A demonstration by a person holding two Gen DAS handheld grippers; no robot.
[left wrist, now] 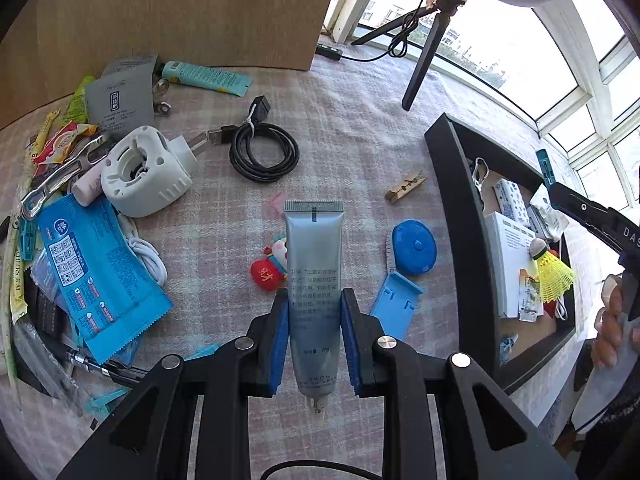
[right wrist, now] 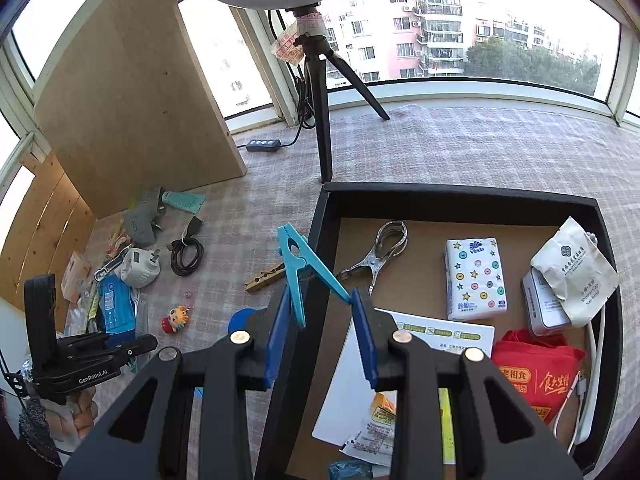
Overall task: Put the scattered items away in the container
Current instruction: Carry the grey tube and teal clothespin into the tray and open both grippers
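Observation:
My left gripper (left wrist: 314, 312) is shut on a silver-blue cream tube (left wrist: 314, 256) and holds it above the checked tablecloth. My right gripper (right wrist: 320, 308) is shut on a teal clothes peg (right wrist: 298, 268), which spans both blue pads over the left wall of the black container (right wrist: 460, 192). The container holds a tissue pack (right wrist: 476, 278), metal tongs (right wrist: 376, 256), a red bag (right wrist: 536, 372) and a white booklet (right wrist: 440, 336). The container also shows at the right of the left wrist view (left wrist: 452, 200). The right gripper shows there too (left wrist: 592, 216).
Scattered on the cloth: black cable coil (left wrist: 264, 152), white plug adapter (left wrist: 144, 172), blue wipes packet (left wrist: 96, 272), wooden peg (left wrist: 406, 190), blue tape measure (left wrist: 414, 246), red doll charm (left wrist: 272, 264), blue holder (left wrist: 396, 300). A tripod (right wrist: 324, 128) and wooden board (right wrist: 132, 100) stand behind.

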